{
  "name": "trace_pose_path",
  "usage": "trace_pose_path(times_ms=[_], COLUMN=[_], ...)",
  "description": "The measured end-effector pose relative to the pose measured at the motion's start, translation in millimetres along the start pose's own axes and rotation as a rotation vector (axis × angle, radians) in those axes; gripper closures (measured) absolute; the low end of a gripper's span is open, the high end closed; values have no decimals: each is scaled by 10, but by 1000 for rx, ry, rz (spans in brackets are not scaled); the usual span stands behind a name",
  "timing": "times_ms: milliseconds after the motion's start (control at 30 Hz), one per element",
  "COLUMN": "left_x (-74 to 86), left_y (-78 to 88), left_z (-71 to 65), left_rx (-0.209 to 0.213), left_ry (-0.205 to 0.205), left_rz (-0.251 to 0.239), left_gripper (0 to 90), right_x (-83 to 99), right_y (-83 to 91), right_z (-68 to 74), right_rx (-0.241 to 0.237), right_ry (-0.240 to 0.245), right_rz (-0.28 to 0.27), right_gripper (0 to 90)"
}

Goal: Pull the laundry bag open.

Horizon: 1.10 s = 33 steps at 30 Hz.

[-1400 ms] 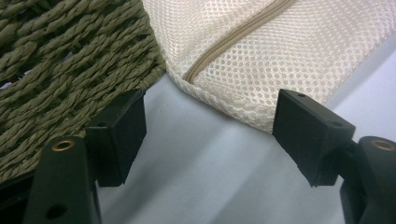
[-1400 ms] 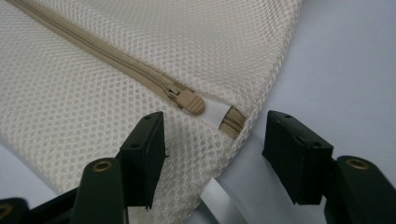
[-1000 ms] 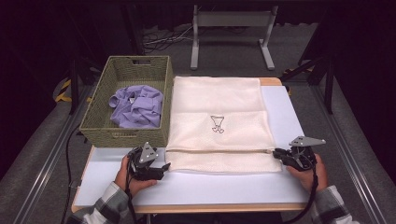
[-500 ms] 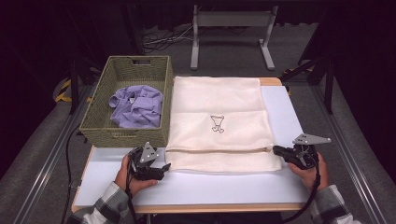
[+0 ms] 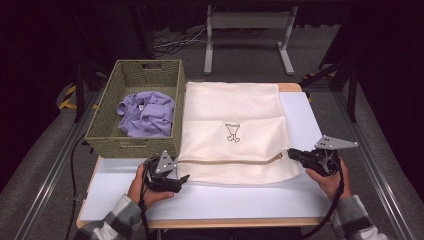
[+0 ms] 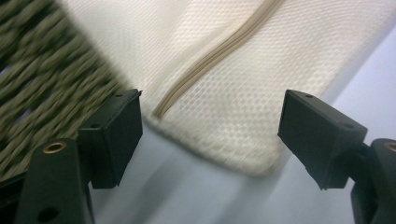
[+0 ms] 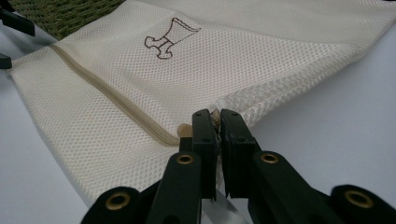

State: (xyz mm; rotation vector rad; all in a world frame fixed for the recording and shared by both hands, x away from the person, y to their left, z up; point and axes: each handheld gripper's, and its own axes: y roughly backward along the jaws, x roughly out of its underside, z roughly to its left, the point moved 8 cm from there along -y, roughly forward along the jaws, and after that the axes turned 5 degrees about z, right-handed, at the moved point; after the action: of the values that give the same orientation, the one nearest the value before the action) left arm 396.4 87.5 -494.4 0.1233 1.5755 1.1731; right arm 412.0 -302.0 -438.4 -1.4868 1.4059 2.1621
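A cream mesh laundry bag (image 5: 232,110) lies flat on the white table (image 5: 300,115), with a small brown emblem (image 5: 232,132) on top and a tan zipper (image 5: 230,161) running near its front edge. My right gripper (image 5: 291,152) is shut on the bag's right edge at the zipper's end (image 7: 184,130), with mesh pinched between the jaws of the right gripper (image 7: 218,122). My left gripper (image 5: 182,179) stands open beside the bag's front left corner (image 6: 252,158). The left gripper's (image 6: 210,130) jaws straddle that corner without touching it.
A woven green basket (image 5: 100,135) stands at the table's left, touching the bag's side, with a crumpled lilac garment (image 5: 147,112) inside. A metal stand (image 5: 247,30) and cables lie on the floor beyond the table. Bare white table runs along the front edge.
My right gripper has risen slightly, lifting the bag's right edge at the zipper end. The left gripper has stayed where it was.
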Motion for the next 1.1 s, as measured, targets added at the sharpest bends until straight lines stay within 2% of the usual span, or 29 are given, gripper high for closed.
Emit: trace_pose_path(times_ms=[67, 133, 200, 233, 367, 533, 667, 767, 800, 933, 1033, 1100], left_x=[-49, -56, -38, -18, -13, -12, -9, -9, -9, -19, -33, -54], left_y=[-28, -49, -66, -69, -60, -60, -54, -46, -45, -51, -58, -62], left_z=[-71, -105, -120, -115, -98, -106, -101, -102, -103, -108, -121, -124], left_rx=[15, 13, 20, 21, 23, 25, 27, 29, 28, 31, 36, 36], left_ry=[-21, -40, -42, -35, -27, -34, -32, -32, -31, -34, -36, -42], left_rz=[-1, 9, 19, 27, 22, 24, 24, 21, 22, 19, 19, 17], left_gripper=[220, 216, 216, 215, 215, 215, 215, 215, 215, 215, 215, 216], right_x=[6, 19, 74, 133, 213, 263, 319, 423, 421, 408, 376, 328], right_y=[-22, -31, -61, -93, -148, -217, -250, -306, -303, -293, -298, -281], right_z=[19, 15, -16, -59, -97, -90, -112, -143, -142, -113, -82, -65], right_rx=[-3, -3, 12, 18, 17, 5, 23, 32, 23, 4, 10, 9], right_ry=[-1, -1, -8, -32, -59, -66, -84, -126, -142, -106, -65, -55], right_rz=[12, 21, 45, 62, 90, 122, 162, 219, 207, 201, 205, 182], right_gripper=[848, 846, 840, 832, 813, 774, 685, 599, 608, 807, 826, 832])
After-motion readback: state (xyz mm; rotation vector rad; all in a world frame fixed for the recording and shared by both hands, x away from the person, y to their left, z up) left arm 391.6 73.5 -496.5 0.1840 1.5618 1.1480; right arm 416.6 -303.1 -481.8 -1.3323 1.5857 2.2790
